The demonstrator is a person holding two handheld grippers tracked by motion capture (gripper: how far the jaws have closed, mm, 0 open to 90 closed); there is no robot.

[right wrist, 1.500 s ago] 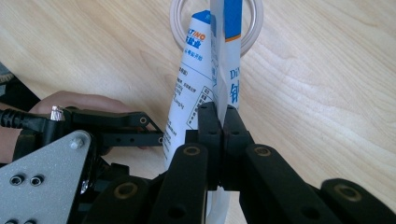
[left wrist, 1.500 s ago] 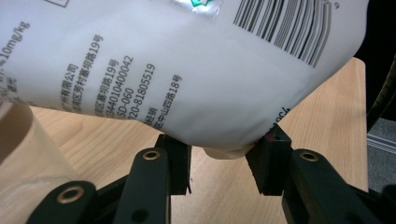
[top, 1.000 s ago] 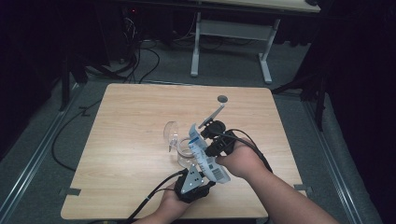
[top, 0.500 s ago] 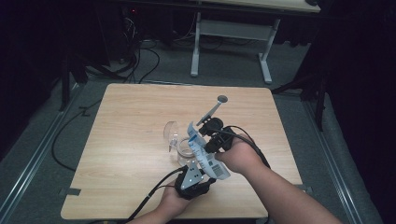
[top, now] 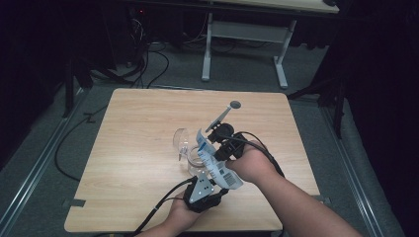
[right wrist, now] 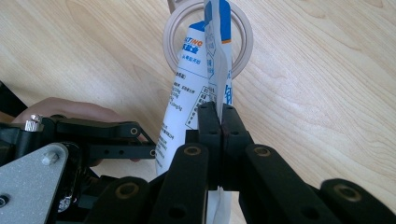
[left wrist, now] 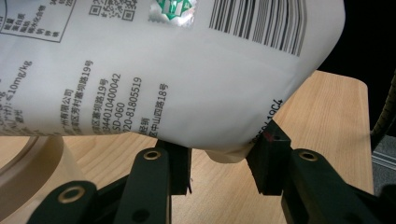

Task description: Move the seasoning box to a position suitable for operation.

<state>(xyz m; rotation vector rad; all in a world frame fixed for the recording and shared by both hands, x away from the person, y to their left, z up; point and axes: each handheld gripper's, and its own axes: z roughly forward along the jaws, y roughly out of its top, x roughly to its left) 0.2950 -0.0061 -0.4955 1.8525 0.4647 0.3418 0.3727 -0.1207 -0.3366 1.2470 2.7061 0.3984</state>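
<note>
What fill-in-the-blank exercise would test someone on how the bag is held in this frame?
1. The white printed bag is gripped by ____ grippers at once.
2. The right gripper has its fingers pinched ____ on the bag's edge.
3. The bag's top end points into a clear glass ____.
4. The left gripper holds the bag's ____ end.

Missing words: two; shut; cup; bottom
</note>
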